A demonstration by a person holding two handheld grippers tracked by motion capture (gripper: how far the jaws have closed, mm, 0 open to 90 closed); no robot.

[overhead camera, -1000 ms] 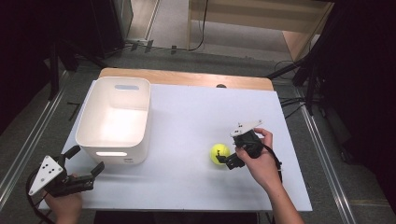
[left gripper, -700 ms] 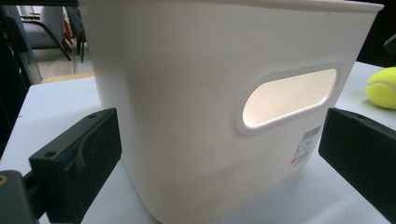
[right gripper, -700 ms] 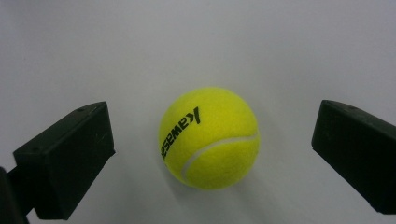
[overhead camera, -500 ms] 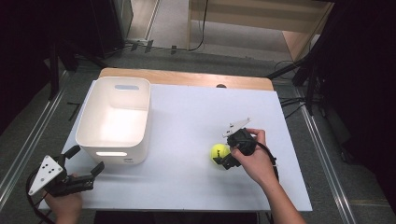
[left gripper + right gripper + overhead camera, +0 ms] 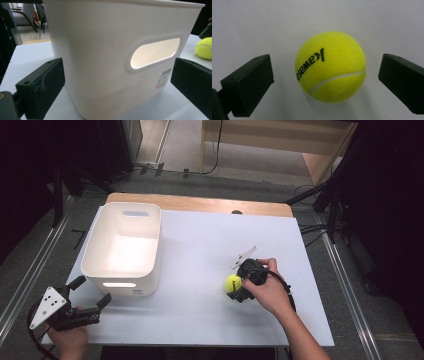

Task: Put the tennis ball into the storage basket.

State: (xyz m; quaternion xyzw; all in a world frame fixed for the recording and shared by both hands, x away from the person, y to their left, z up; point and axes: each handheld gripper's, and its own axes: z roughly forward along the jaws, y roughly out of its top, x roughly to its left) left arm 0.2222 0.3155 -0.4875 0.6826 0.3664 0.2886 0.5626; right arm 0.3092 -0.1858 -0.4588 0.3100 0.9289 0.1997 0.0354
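High view: I see the right gripper (image 5: 239, 288) held by the person's right hand (image 5: 270, 290) on the right half of the white surface (image 5: 200, 250). Its fingers point left and stand open on either side of the tennis ball (image 5: 233, 283), which rests on the surface, well apart from the white bin (image 5: 122, 249). The bin stands on the left half of the surface, upright, with a handle slot in each end wall. The left gripper (image 5: 90, 292) sits at the near left corner of the surface, just beside the bin's near end. Its fingers are spread apart and hold nothing. A grey three-cornered plate is mounted on top of it

Left gripper view: I see the bin's near wall (image 5: 105, 57) directly ahead, with its handle slot and a small barcode label below the slot. The two black fingers (image 5: 42, 82) stand wide open, one at each side of the wall, with no contact that I can confirm. The tennis ball (image 5: 204, 48) shows at the right edge, beyond the bin, on the surface

Right gripper view: I see the tennis ball (image 5: 330, 66) centred between the two black fingers (image 5: 249, 82). The fingers are open wider than the ball, with a clear gap on each side. The ball lies on the surface and carries black lettering and a white seam
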